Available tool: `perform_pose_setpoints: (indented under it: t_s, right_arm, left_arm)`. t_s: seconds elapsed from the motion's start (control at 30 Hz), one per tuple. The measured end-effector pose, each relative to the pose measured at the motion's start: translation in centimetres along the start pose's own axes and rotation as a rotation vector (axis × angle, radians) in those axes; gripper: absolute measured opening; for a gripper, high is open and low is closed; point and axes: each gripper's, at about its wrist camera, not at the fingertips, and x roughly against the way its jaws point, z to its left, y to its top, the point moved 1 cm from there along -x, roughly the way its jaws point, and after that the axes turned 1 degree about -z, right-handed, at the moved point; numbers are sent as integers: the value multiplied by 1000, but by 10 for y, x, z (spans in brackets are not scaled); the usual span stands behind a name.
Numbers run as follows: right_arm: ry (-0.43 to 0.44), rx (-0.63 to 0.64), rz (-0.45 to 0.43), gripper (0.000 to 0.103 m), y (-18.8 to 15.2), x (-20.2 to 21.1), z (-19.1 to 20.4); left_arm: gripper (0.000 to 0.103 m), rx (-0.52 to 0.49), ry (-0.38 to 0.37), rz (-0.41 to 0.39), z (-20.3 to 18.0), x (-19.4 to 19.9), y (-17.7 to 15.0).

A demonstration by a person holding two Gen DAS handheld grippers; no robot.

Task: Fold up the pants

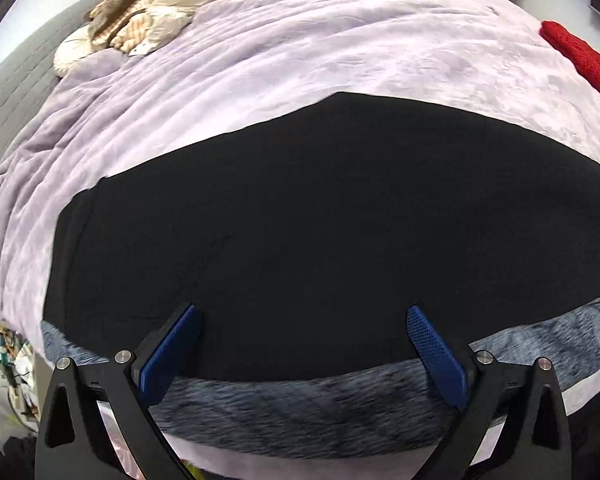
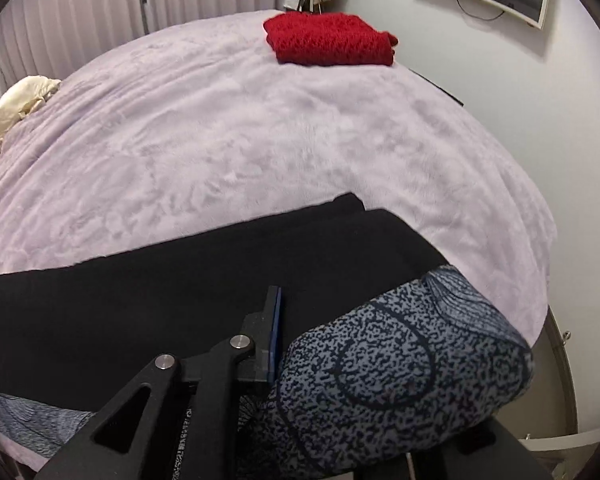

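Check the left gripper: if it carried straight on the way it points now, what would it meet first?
Most likely the black pants spread on the lilac blanket. The left gripper stands open above them, nothing between its fingers; how far above is unclear.

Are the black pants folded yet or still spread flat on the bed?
Partly folded. The black pants show two stacked layers with offset edges at their far corner, lying flat on the blanket.

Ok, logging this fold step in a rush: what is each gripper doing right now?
Left gripper: open, hovering over the black pants, holding nothing.
Right gripper: shut on the speckled blue-grey waistband of the pants.
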Motion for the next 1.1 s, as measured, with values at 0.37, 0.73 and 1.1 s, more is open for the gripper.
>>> perform_pose_setpoints:
  t_s: [0.37,0.73,1.1]
  right_arm:
    - [-105,18,-45,83,-2,2,-24]
    - [-168,-16,-173,84,22,42,-34]
    - [-116,73,-200,84,21,64,-16]
  left_arm:
    - [103,187,-37,39,94,-2,-23]
    - [103,292,12,50,108,-37,49]
    - [103,39,-85,34,-50,-14,55]
